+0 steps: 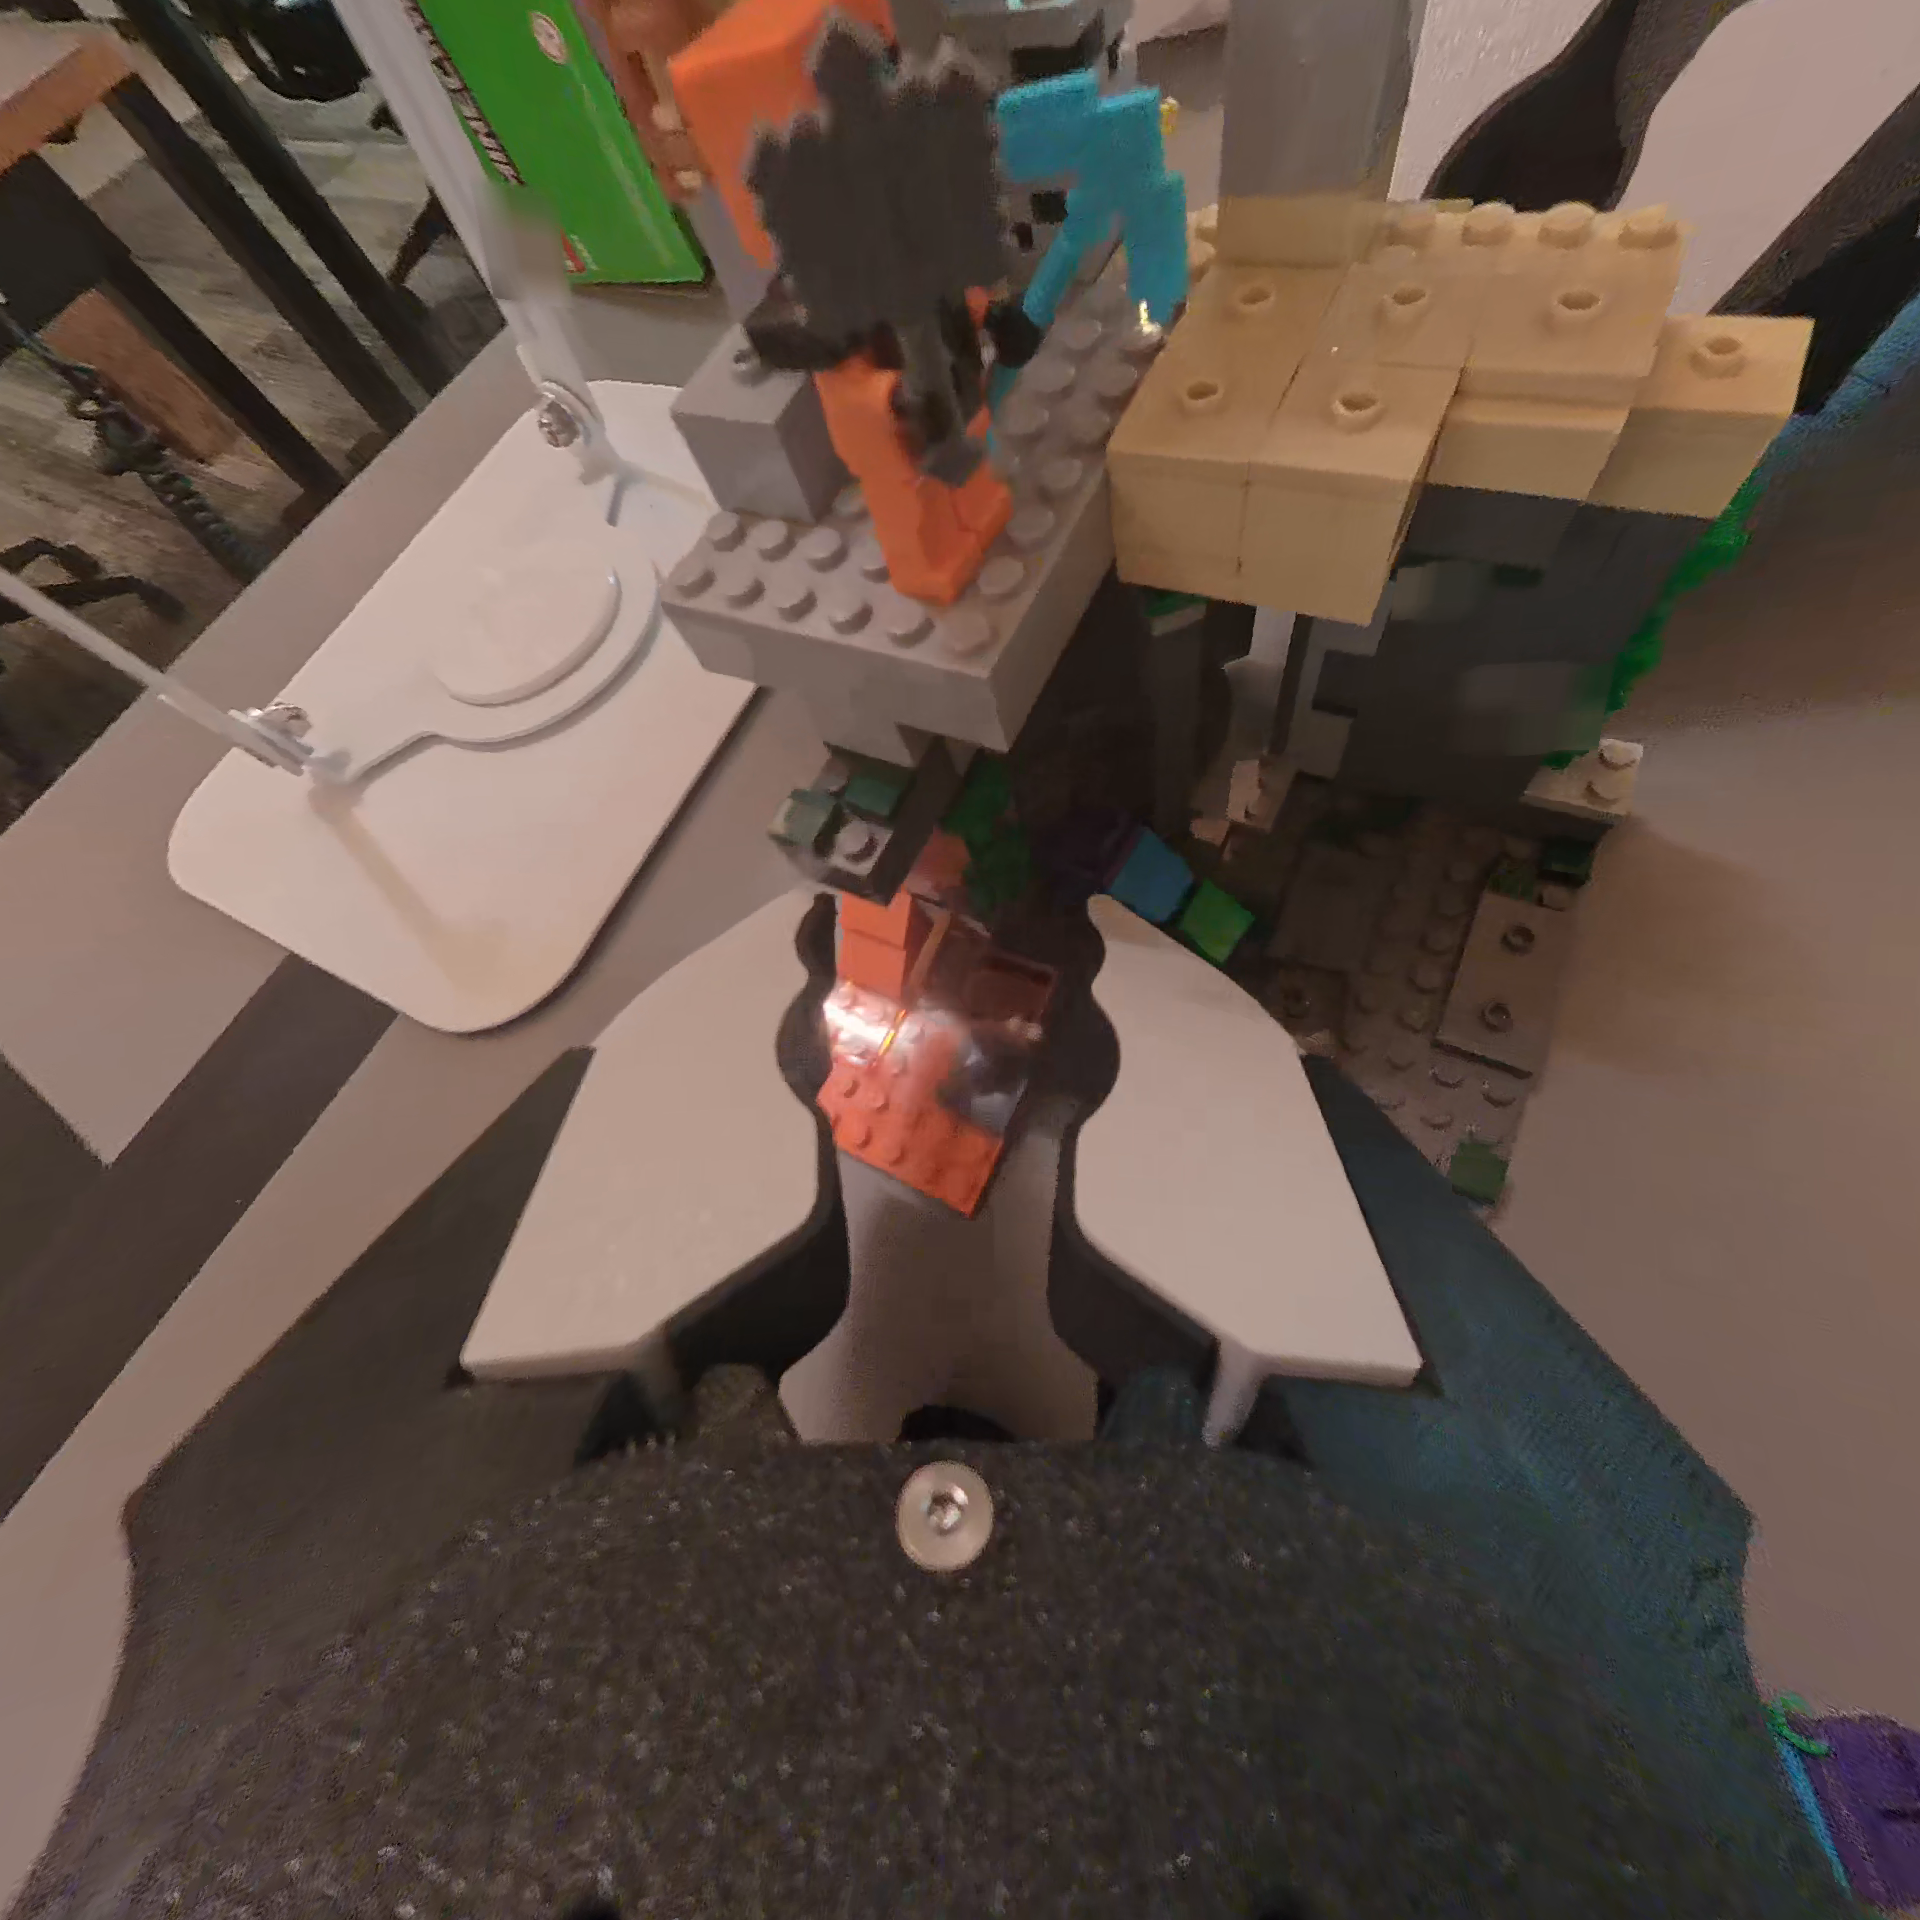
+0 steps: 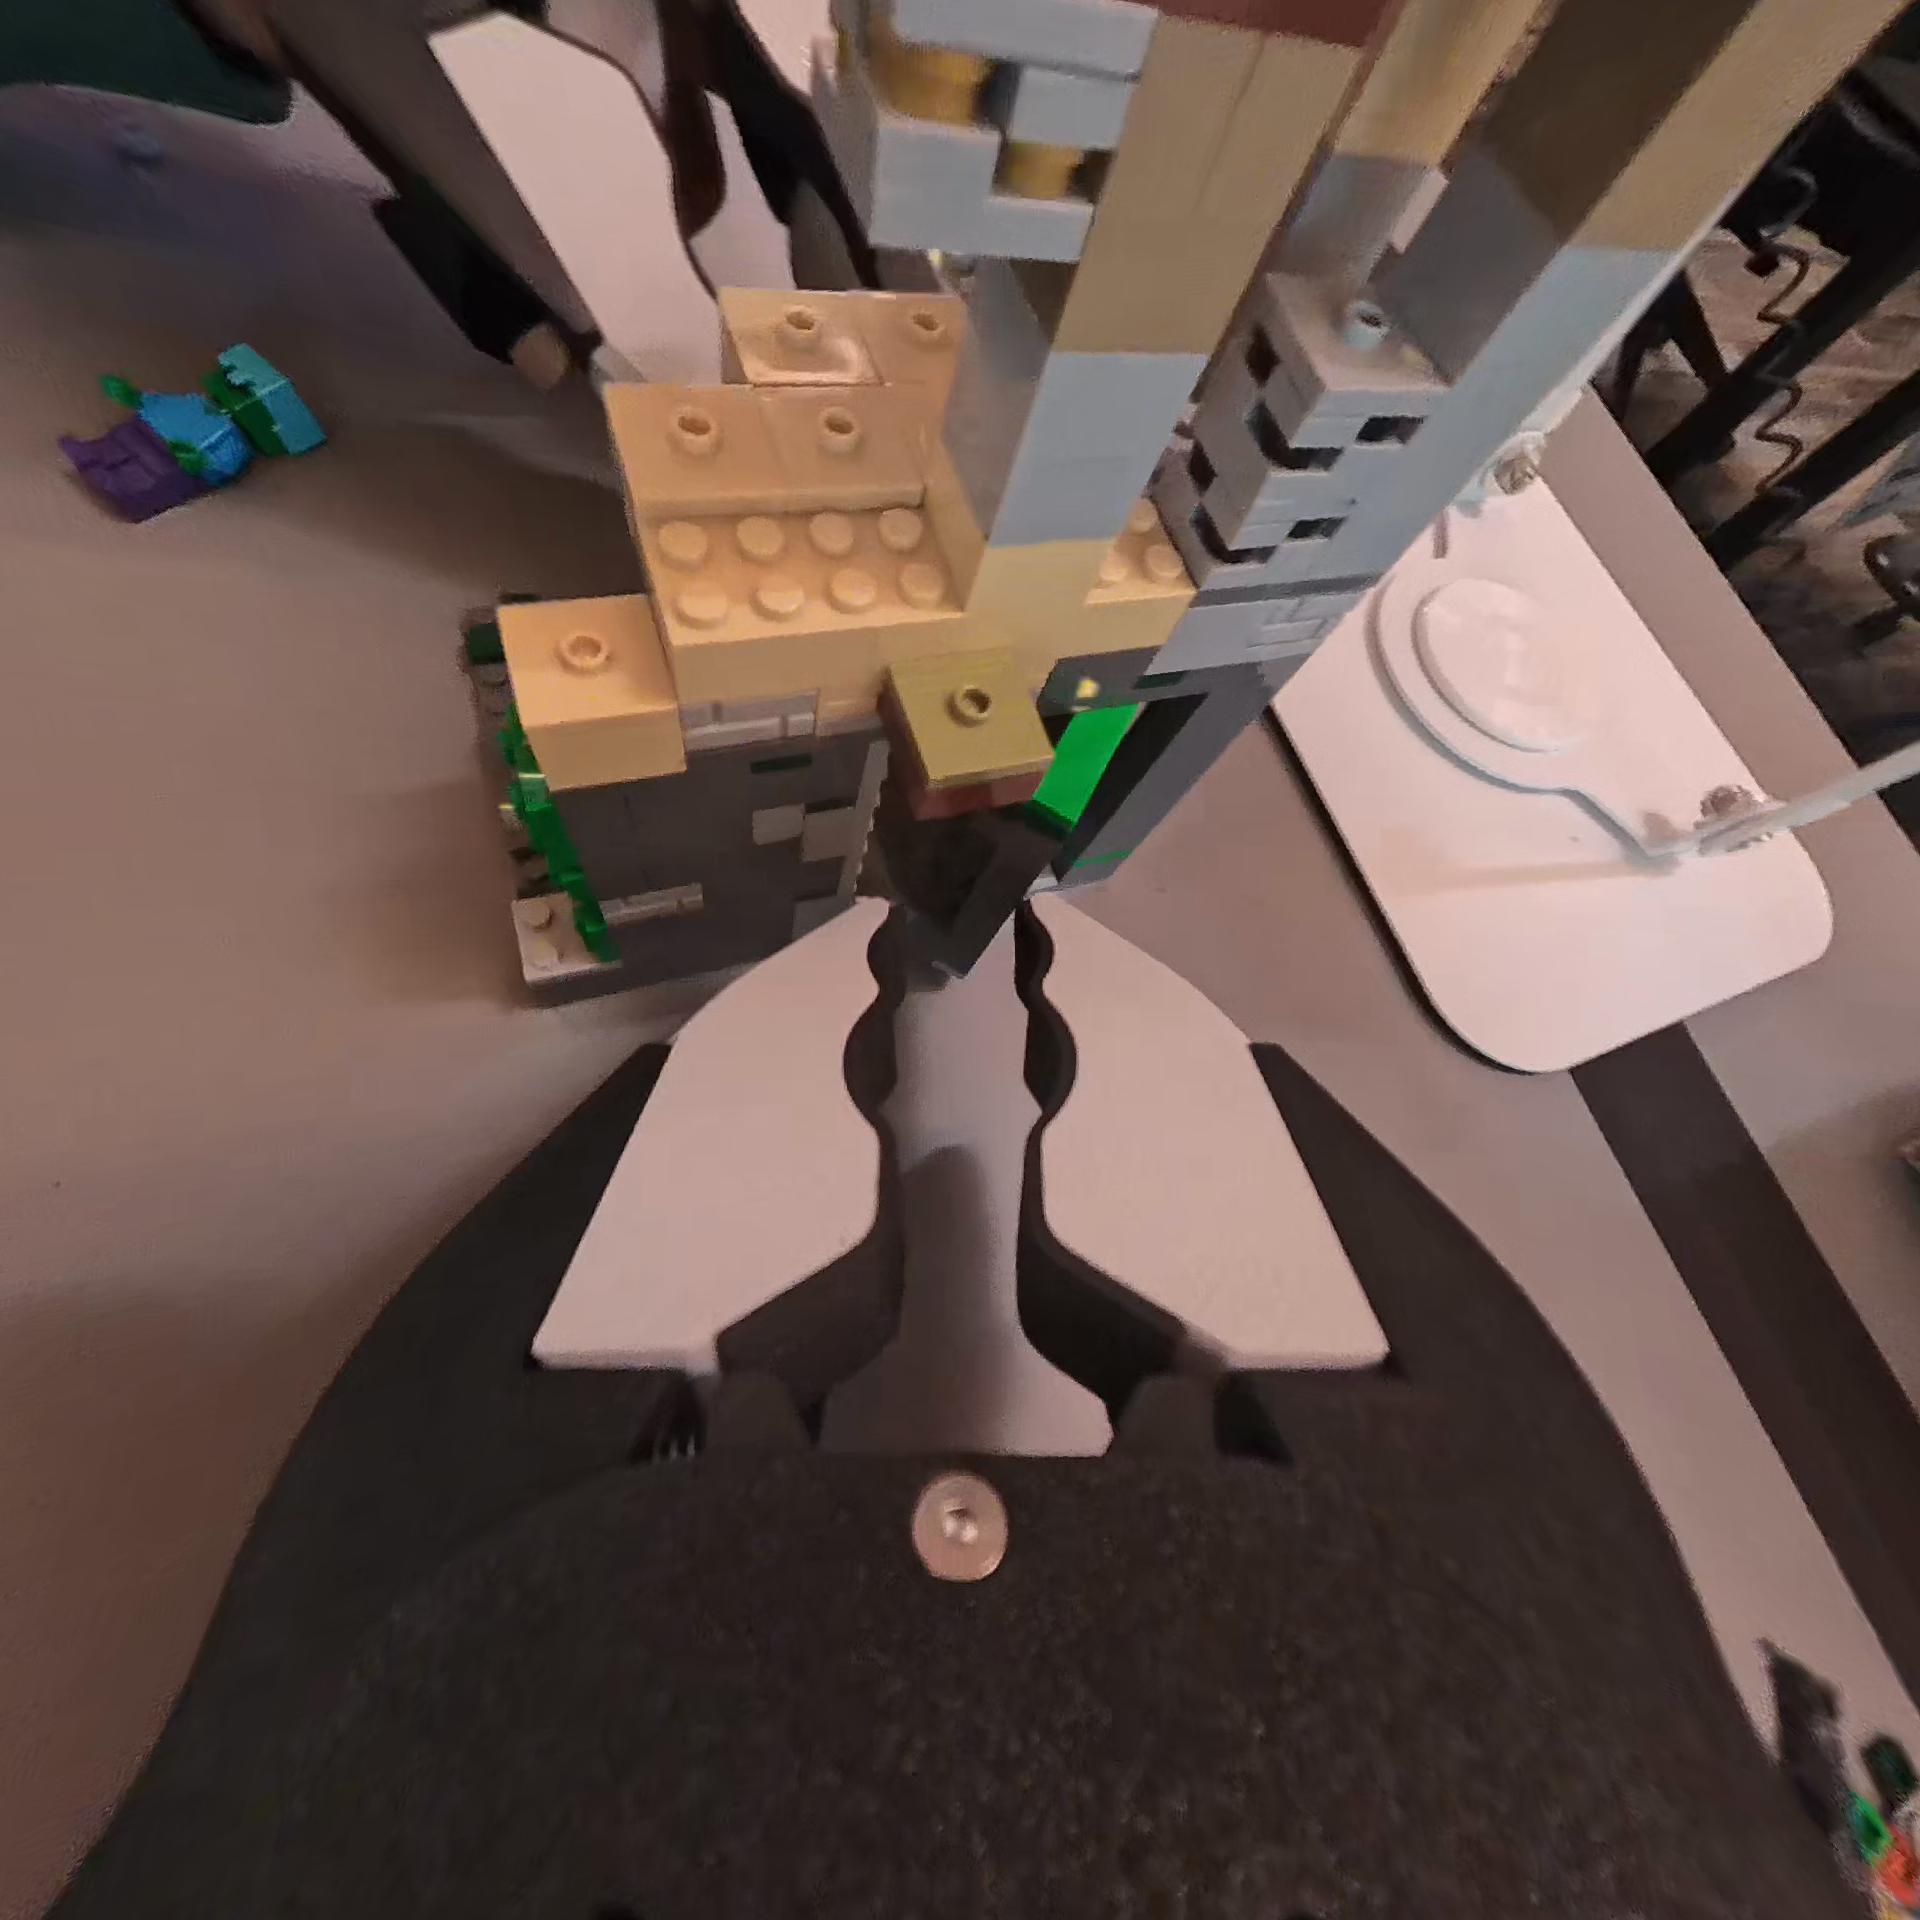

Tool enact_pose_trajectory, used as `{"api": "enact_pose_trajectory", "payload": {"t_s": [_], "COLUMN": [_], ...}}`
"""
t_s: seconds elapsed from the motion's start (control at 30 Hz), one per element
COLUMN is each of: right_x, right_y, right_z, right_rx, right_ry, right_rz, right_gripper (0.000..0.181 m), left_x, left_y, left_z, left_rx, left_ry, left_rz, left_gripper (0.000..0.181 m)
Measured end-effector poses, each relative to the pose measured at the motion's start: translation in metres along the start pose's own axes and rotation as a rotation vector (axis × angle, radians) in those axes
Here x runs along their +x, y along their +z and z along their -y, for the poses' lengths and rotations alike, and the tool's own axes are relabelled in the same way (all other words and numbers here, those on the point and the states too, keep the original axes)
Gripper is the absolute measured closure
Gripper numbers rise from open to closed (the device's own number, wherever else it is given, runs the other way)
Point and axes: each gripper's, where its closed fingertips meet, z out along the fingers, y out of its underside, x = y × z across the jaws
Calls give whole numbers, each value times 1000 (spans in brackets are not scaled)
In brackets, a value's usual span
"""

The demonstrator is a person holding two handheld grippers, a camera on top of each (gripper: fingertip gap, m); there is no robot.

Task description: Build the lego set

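my left tongs [image 1: 951, 1039] are clamped on the orange plate [image 1: 914, 1132] at the base of the lego build [image 1: 1299, 499] on the table [image 1: 1714, 935], my right tongs [image 2: 956, 935] on its dark lower bricks [image 2: 966, 883]; it's light, stiff, top-heavy, likely to pop apart, so i'd grip low.

The left gripper [image 1: 945, 1039] reaches forward with its white fingers [image 1: 686, 1122] set a little apart, flanking an object between the tips; the right gripper [image 2: 951, 935] has fingers [image 2: 1174, 1164] drawn narrower, tips pinching a dark piece.
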Motion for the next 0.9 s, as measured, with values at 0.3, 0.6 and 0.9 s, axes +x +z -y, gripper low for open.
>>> {"api": "enact_pose_trajectory", "payload": {"t_s": [0.3, 0.6, 0.9], "right_x": [-18, -48, -39], "right_y": [-7, -4, -1], "right_z": [1, 7, 8], "right_rx": [48, 29, 6], "right_ry": [39, 7, -38], "right_rz": [179, 279, 166], "right_gripper": [152, 153, 172], "left_x": [14, 20, 22], "left_y": [9, 4, -4], "left_z": [-5, -4, -7], "left_rx": [-14, 3, -18], "left_ry": [17, -3, 9], "left_rz": [-115, -137, -121], "left_gripper": [140, 147, 146]}}
